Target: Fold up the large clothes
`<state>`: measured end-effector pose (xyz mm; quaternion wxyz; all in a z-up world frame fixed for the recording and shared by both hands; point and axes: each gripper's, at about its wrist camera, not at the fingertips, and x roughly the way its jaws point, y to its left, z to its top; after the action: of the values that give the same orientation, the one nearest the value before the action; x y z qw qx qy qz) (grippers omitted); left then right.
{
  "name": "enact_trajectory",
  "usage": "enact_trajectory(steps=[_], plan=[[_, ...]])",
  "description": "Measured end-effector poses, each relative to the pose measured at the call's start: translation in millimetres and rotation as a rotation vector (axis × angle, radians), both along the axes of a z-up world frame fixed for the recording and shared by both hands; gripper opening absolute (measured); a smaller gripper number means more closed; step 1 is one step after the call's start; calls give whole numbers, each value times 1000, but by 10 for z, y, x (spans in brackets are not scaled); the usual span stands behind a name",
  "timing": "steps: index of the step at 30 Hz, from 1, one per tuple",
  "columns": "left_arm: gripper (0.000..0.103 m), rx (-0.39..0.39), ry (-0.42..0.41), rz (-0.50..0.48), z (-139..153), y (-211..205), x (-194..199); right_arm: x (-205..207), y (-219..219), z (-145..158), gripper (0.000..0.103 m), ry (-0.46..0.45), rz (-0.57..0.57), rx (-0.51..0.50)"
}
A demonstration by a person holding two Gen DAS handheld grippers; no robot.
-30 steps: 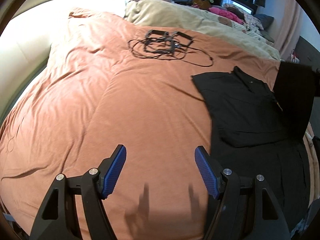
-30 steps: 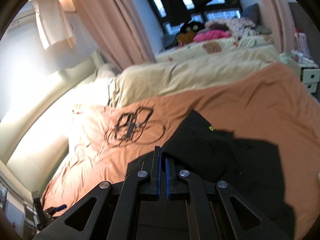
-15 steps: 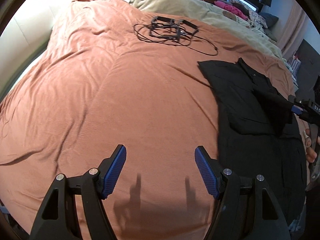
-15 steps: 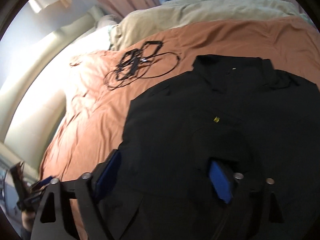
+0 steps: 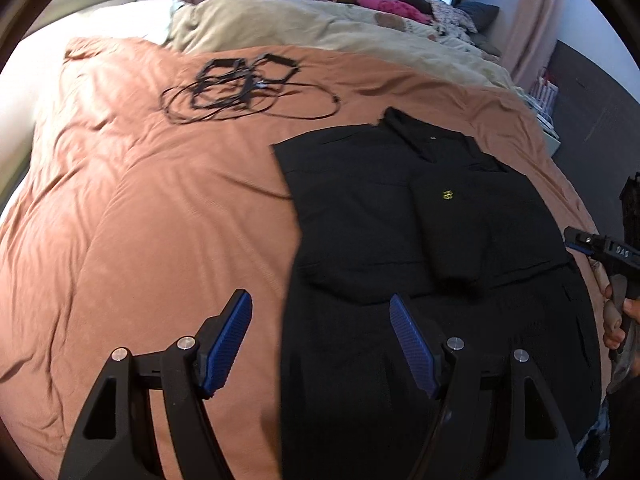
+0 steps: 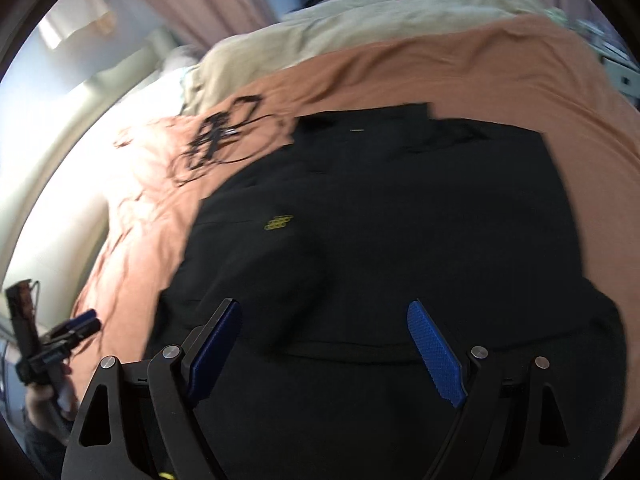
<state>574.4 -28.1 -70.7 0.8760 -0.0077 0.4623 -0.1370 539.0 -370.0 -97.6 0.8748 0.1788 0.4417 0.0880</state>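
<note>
A large black shirt lies flat on the orange duvet, collar toward the far side, both side parts folded inward; a small yellow logo shows on the folded flap. My left gripper hangs open above the shirt's left edge near the hem, with nothing between its pads. In the right wrist view the shirt fills the middle, and my right gripper stands wide open just above its lower part, holding nothing. The right gripper also shows at the shirt's right edge, with a hand below it.
A tangle of black cables and straps lies on the duvet beyond the shirt's left corner. A beige blanket and a pile of clothes sit at the far side. Pink curtains hang behind. The left gripper is at the bed's left edge.
The right gripper was shut on a lifted part of the shirt; it came down and opened, and that part now lies folded on the shirt. The left gripper moved right, over the shirt's edge.
</note>
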Motion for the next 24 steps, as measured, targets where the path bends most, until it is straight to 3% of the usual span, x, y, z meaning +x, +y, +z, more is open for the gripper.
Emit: enact_trajectory(steps=[7,11,14,17,24], plan=[[72,41,-2,-131,-20,-935,139,-205,-788,-266,81,53,-120,-32],[72,67,25,-198,-165,-1490,197,-253,-1100,-414,71,78,-156,-30],[72,104,37,-229,-281,-1798,223,-299,-1335,-518,69,94,-190,-22],[72,154,58,-253,-448,-2053,280,-320,-1484,-626,69,101,-209,-13],[72,392,60,-181,-806,-2172,411,-364,-1726,-881,60,133,-219,-2]])
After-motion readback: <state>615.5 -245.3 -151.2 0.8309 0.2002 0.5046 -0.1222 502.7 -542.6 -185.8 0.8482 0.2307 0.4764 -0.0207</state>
